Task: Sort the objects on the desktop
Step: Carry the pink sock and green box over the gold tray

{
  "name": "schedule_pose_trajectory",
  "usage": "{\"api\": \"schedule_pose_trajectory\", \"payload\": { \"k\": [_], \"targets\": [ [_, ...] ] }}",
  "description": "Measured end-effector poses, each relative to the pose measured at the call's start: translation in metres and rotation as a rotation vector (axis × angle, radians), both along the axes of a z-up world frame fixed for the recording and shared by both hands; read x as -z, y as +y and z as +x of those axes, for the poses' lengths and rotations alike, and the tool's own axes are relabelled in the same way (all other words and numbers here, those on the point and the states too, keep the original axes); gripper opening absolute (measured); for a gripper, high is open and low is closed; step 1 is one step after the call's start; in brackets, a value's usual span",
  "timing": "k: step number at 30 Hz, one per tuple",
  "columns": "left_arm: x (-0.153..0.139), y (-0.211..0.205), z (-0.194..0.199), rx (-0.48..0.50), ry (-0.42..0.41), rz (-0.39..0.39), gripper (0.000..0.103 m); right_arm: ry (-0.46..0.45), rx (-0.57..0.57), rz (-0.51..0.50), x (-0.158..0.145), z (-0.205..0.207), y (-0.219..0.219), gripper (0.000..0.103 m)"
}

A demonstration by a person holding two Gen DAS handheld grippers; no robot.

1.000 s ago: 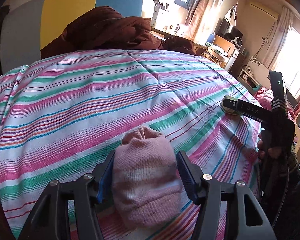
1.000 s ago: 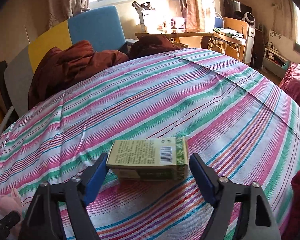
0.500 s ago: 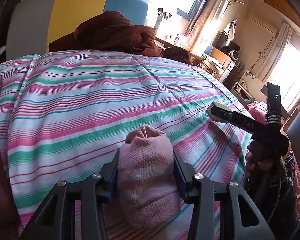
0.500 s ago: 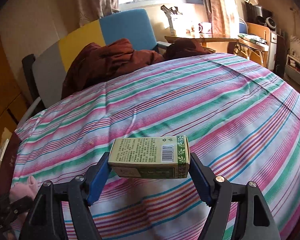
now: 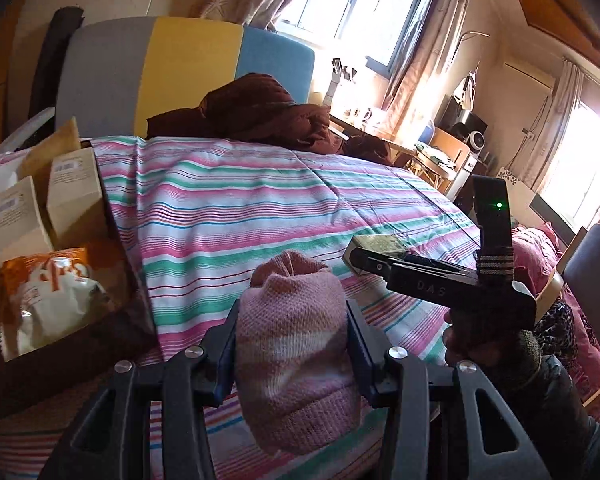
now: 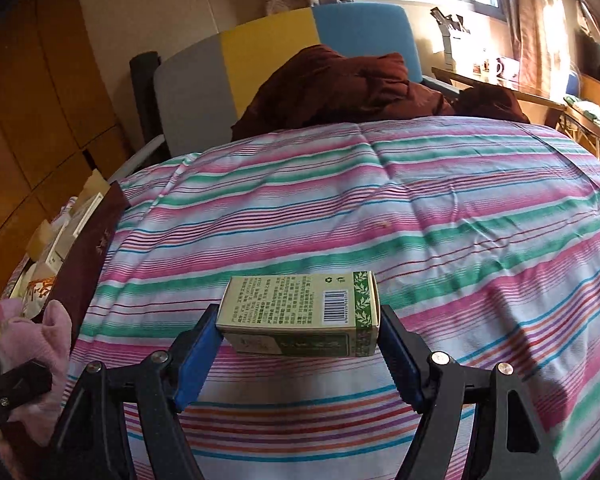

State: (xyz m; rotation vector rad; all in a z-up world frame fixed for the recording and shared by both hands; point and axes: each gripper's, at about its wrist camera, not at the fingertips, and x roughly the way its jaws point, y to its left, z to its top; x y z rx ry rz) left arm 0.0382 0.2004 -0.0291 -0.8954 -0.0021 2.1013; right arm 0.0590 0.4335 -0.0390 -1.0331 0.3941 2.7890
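Since a second ago both my tools have lifted and swung left, bringing a dark box (image 5: pixel 72 344) of cartons into view at the bed's left edge. Its contents are half cut off and their print is unreadable. My left gripper (image 5: pixel 292 332) pinches the pink sock (image 5: pixel 296 360), held above the striped bedspread (image 5: pixel 240 200). My right gripper (image 6: pixel 300 344) clamps the green carton (image 6: pixel 300 312) by its ends.
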Motion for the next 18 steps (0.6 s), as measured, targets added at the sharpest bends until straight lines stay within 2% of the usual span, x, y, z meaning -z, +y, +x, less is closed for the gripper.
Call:
{"api": "schedule_pose_trajectory", "payload": {
  "k": [10, 18],
  "targets": [
    [-0.012, -0.086, 0.003, -0.161, 0.036, 0.040, 0.048, 0.040, -0.204, 0.036, -0.025, -0.030, -0.083, 0.077],
    [-0.015, -0.166, -0.015, -0.346, 0.050, 0.037, 0.048, 0.102, -0.428, 0.028, -0.048, -0.063, -0.163, 0.077]
  ]
}}
